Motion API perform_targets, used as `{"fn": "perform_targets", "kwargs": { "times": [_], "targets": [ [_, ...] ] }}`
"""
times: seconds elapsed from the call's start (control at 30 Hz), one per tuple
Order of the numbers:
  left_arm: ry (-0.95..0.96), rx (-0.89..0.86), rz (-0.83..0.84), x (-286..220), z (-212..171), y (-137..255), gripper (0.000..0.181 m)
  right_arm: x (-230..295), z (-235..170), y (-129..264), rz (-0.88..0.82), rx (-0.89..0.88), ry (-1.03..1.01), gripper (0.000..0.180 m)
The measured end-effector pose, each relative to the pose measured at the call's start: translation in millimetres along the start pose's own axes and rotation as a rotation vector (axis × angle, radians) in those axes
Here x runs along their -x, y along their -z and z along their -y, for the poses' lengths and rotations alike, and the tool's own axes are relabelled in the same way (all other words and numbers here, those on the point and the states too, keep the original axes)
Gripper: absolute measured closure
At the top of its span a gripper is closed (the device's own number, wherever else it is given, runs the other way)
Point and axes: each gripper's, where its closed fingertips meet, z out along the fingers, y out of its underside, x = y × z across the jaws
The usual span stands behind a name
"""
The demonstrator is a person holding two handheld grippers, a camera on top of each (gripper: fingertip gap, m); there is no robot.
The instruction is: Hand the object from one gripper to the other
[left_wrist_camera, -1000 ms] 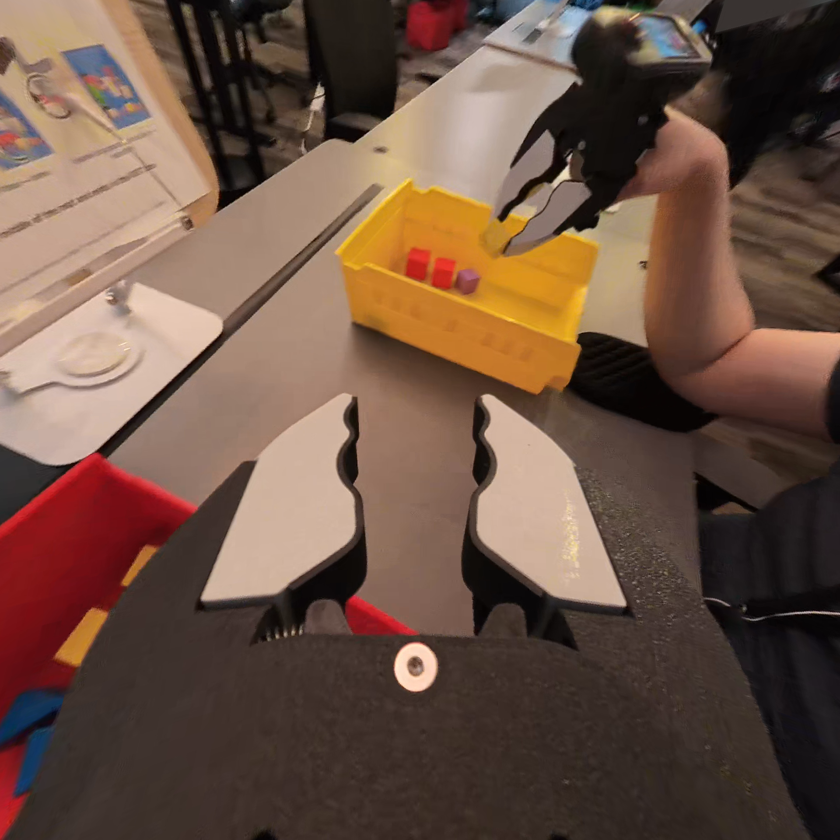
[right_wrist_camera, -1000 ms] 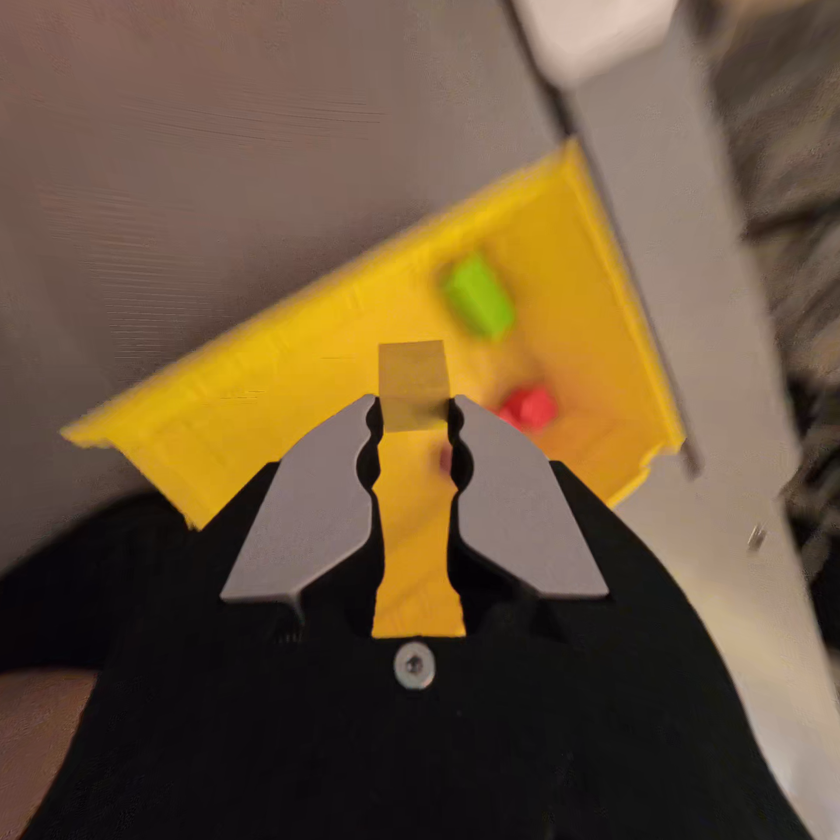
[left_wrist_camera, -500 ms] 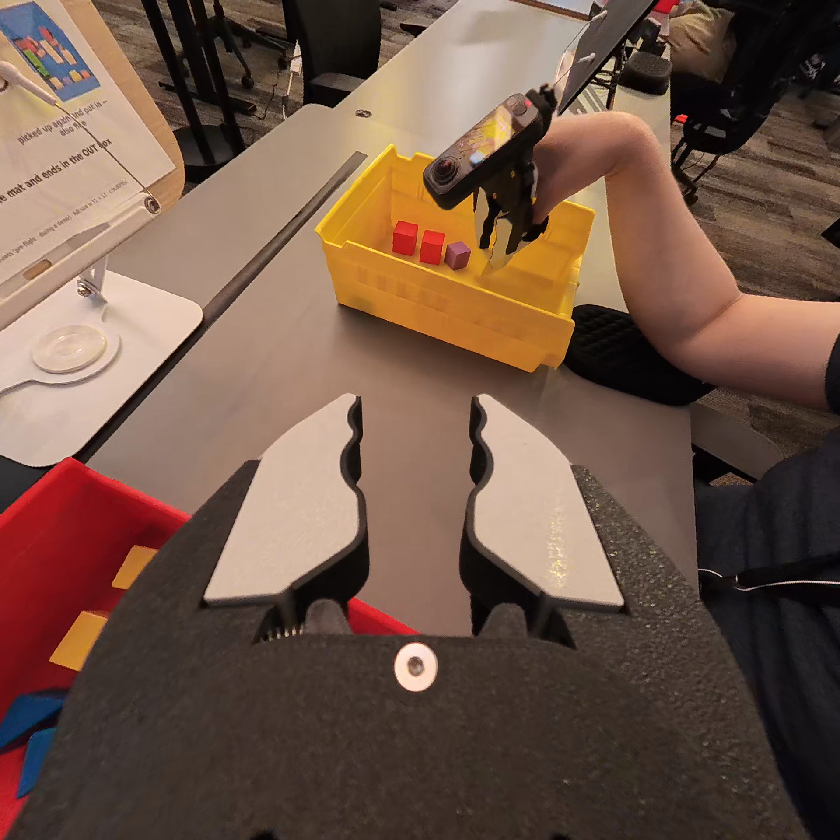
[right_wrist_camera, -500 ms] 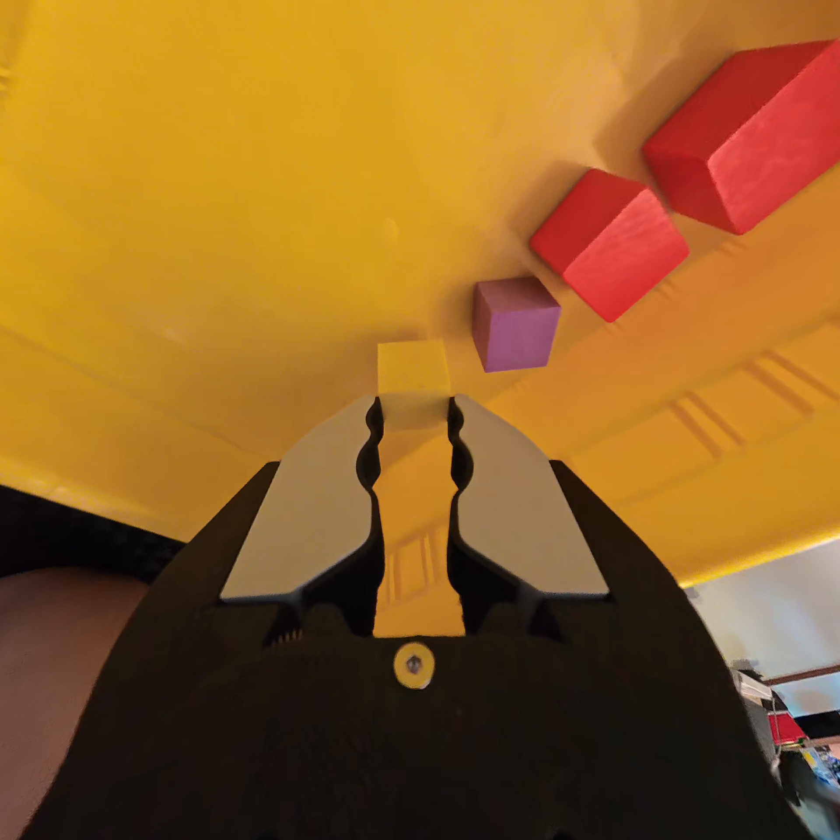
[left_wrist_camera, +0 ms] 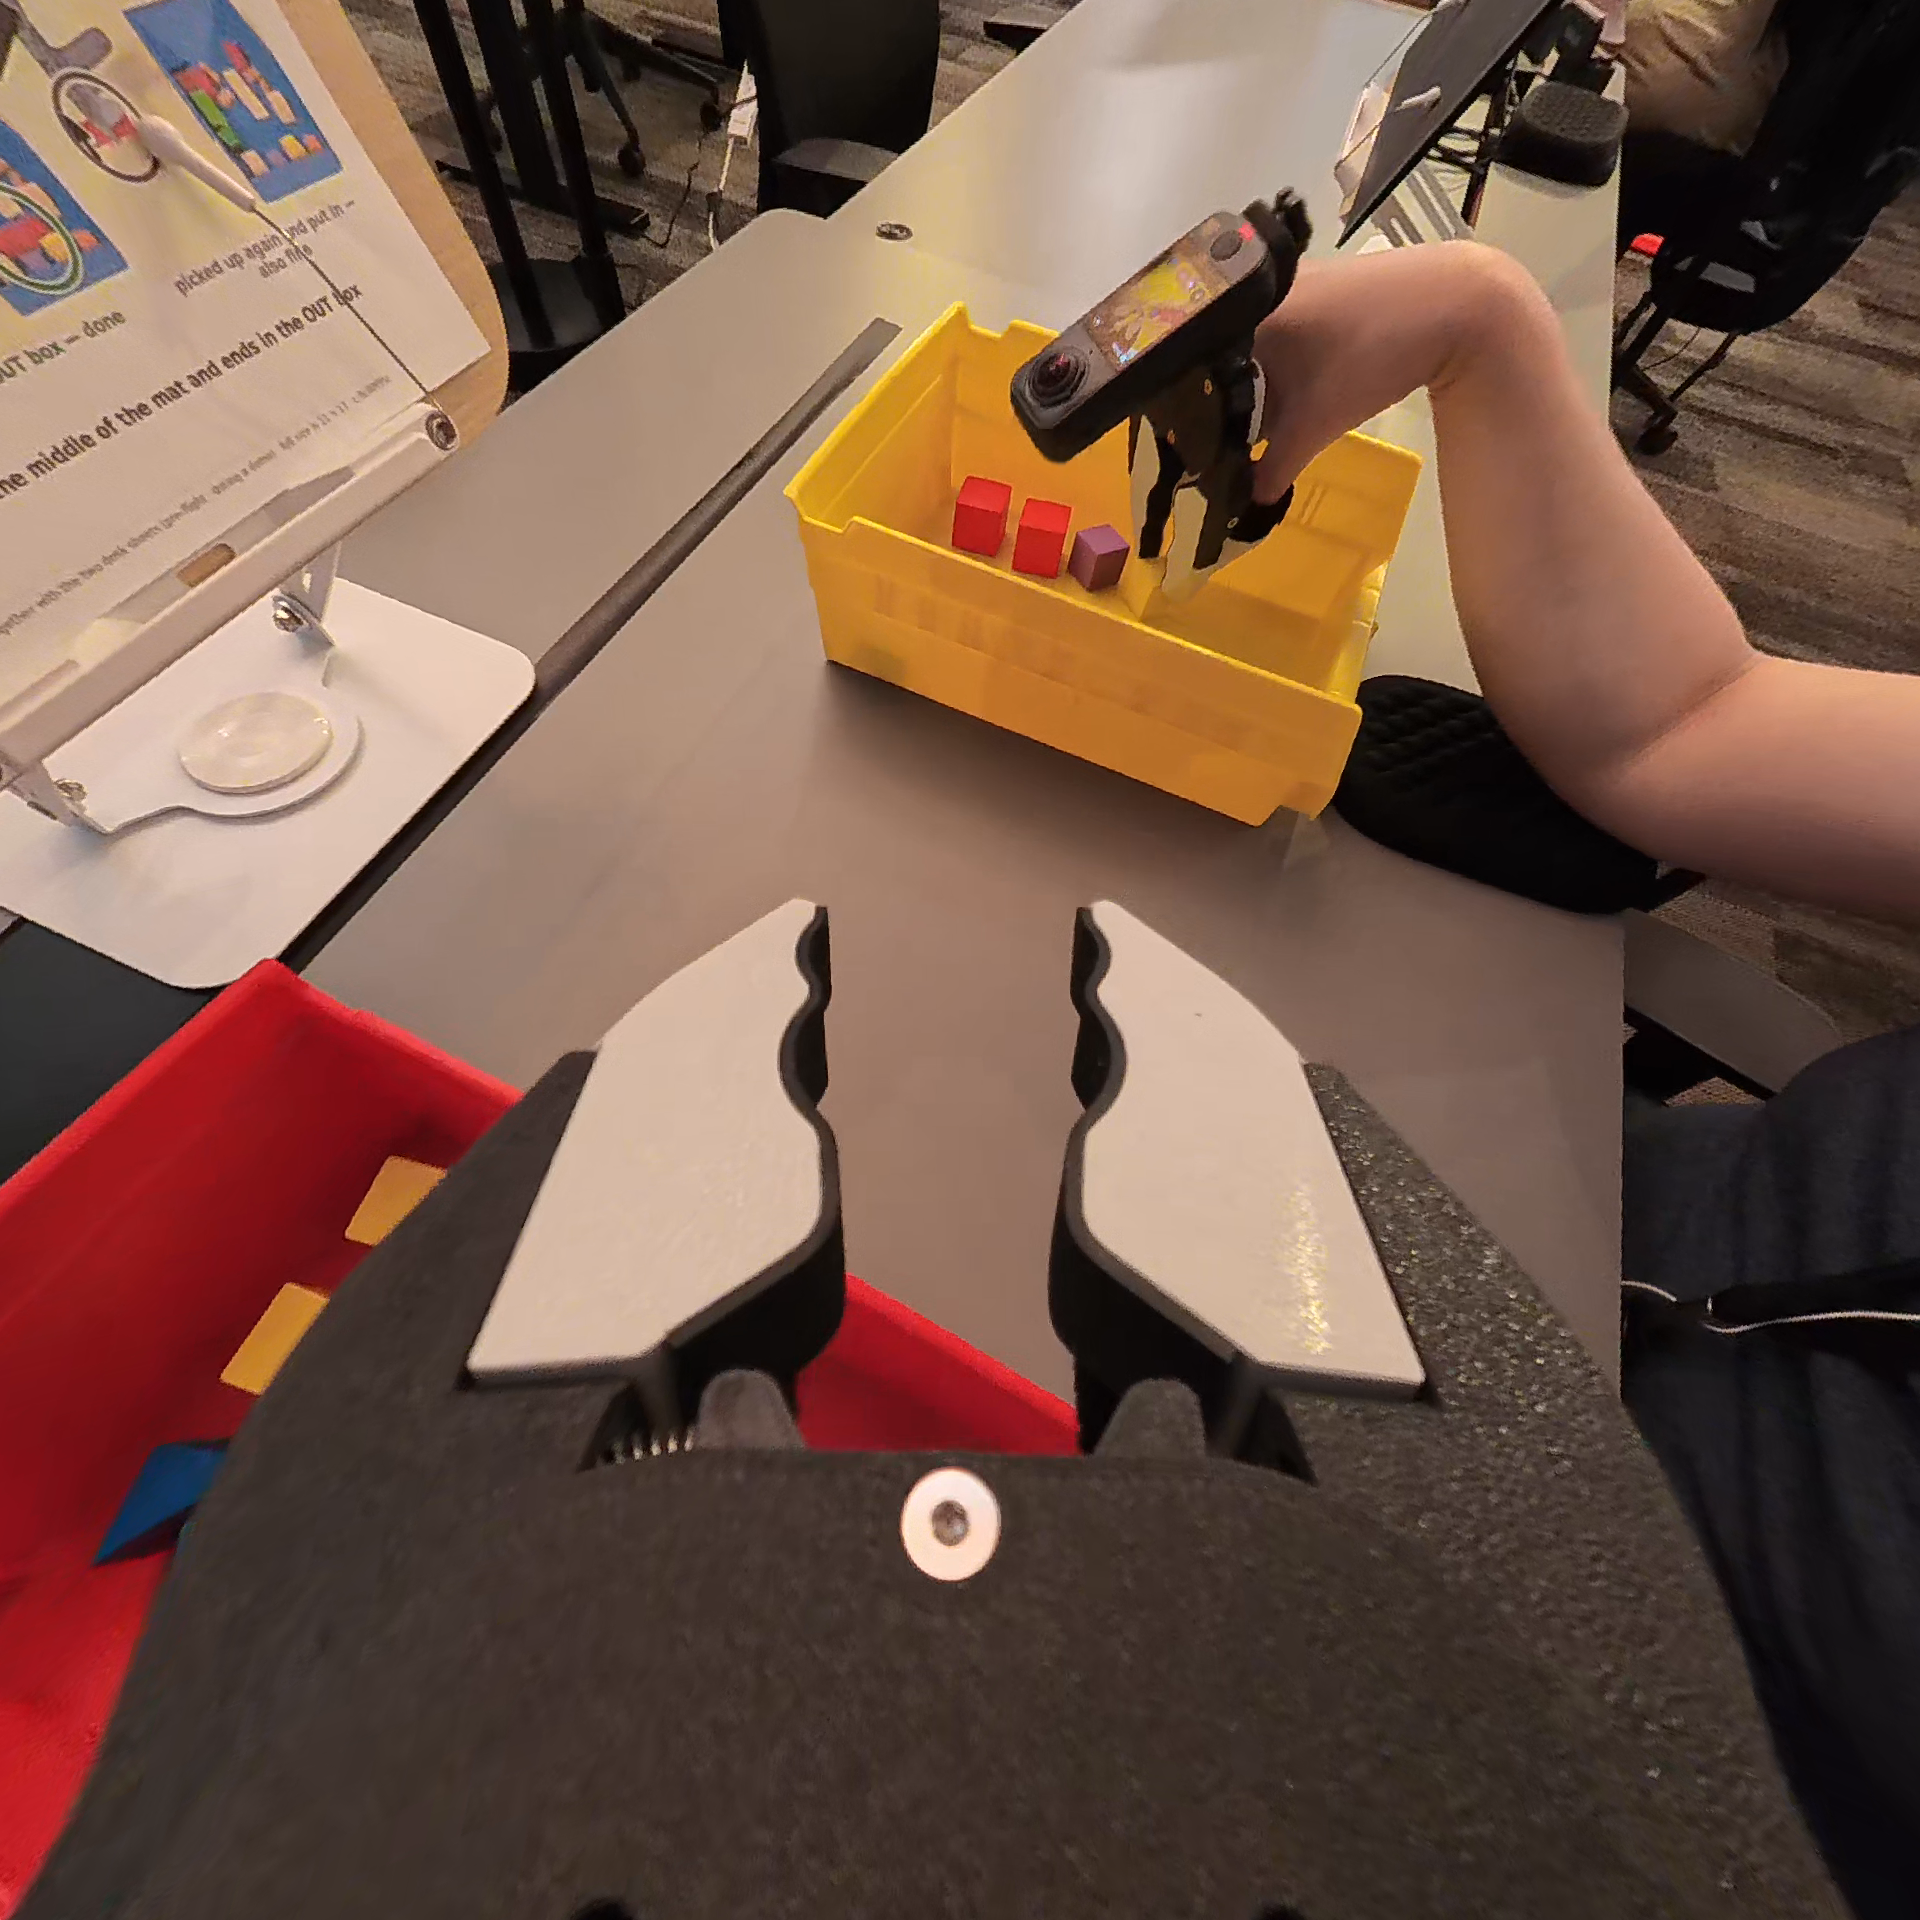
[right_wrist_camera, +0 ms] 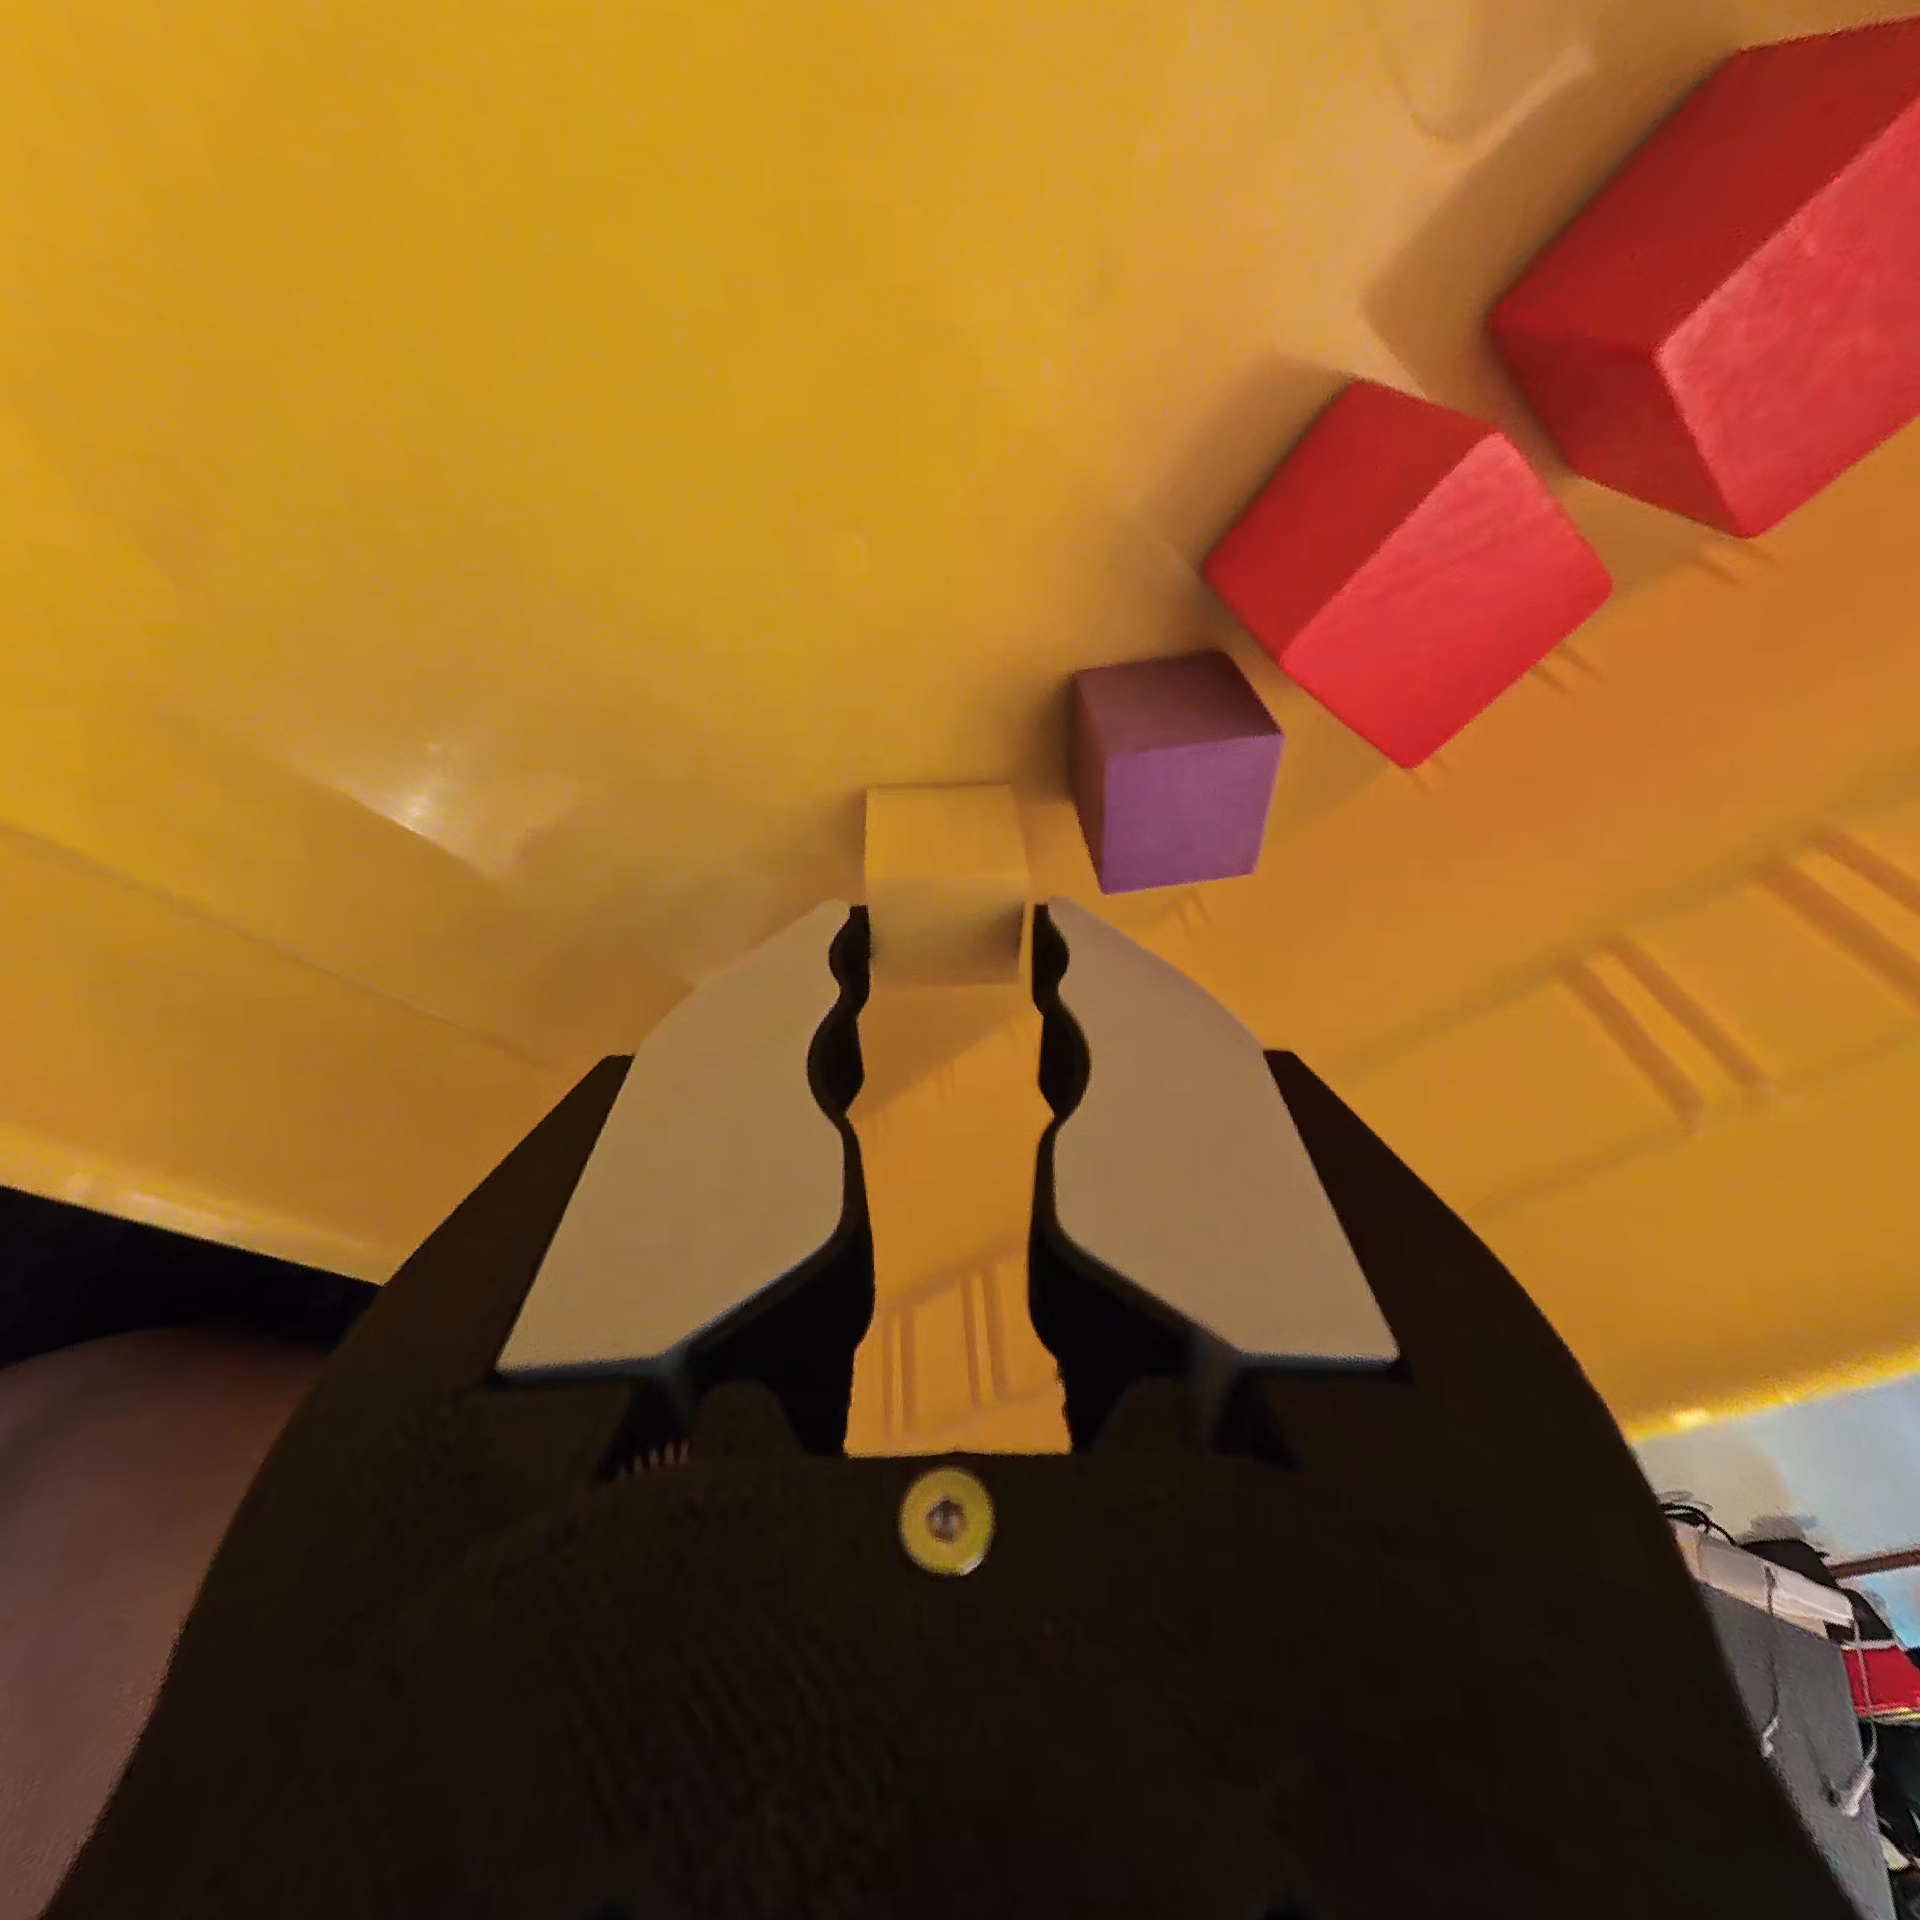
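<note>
Right claw [right_wrist_camera: 945,914] is closed on a small yellow cube [right_wrist_camera: 940,883], pinched at the very tips on two opposite flat faces; cube sits low inside the yellow bin [left_wrist_camera: 1091,675], at or just above the floor, cannot tell if it touches. Just beside it lies a purple cube [right_wrist_camera: 1174,774], then two red blocks [right_wrist_camera: 1403,571] in a row along the bin wall

Left claw [left_wrist_camera: 948,1023] hangs open and empty over the dark surface [left_wrist_camera: 727,790], well apart from the bin; red bin [left_wrist_camera: 208,1195] with yellow and blue flat pieces lies under its left side

Handling, judged: cube looks like painted wood or foam, light, rigid, not fragile. Smooth faces plus tip-only grip mean it could twist or slip. For a handover, the receiving claw should take the two free side faces, crosswise to the present grip

Writing: printed instruction sheet on a stand [left_wrist_camera: 208,312] at far left carries legible text and coloured pictures; content not recorded. No brand marks seen on cubes or bins. The screen on the right claw's camera is lit, but nothing on it is readable
</note>
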Motion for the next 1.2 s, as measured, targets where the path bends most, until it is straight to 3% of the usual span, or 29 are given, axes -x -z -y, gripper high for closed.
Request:
{"fn": "perform_targets", "kwargs": {
  "times": [0.17, 0.4, 0.53, 0.8, 1.2],
  "targets": [
    [-0.022, 0.100, 0.127, 18.1, -17.2, 13.7, 0.139, -1.4, -0.9, 21.9, -0.043, -0.074, -0.020, 0.146],
    [0.062, 0.450, 0.476, 81.6, -92.2, 61.5, 0.139, -4.4, -9.5, 70.9, -0.172, -0.242, -0.031, 0.146],
    [0.149, 0.560, 0.559, 116.7, -124.4, 61.6, 0.144, -2.3, -9.3, 83.6, -0.218, -0.282, -0.011, 0.146],
    [-0.059, 0.484, 0.409, 149.6, -146.9, -8.0, 0.137, -2.2, -6.9, 79.6, -0.215, -0.276, 0.018, 0.146],
    [-0.156, 0.468, 0.362, 161.3, -169.0, -35.9, 0.136, -1.2, -7.5, 71.4, -0.185, -0.255, 0.031, 0.146]
  ]
}}
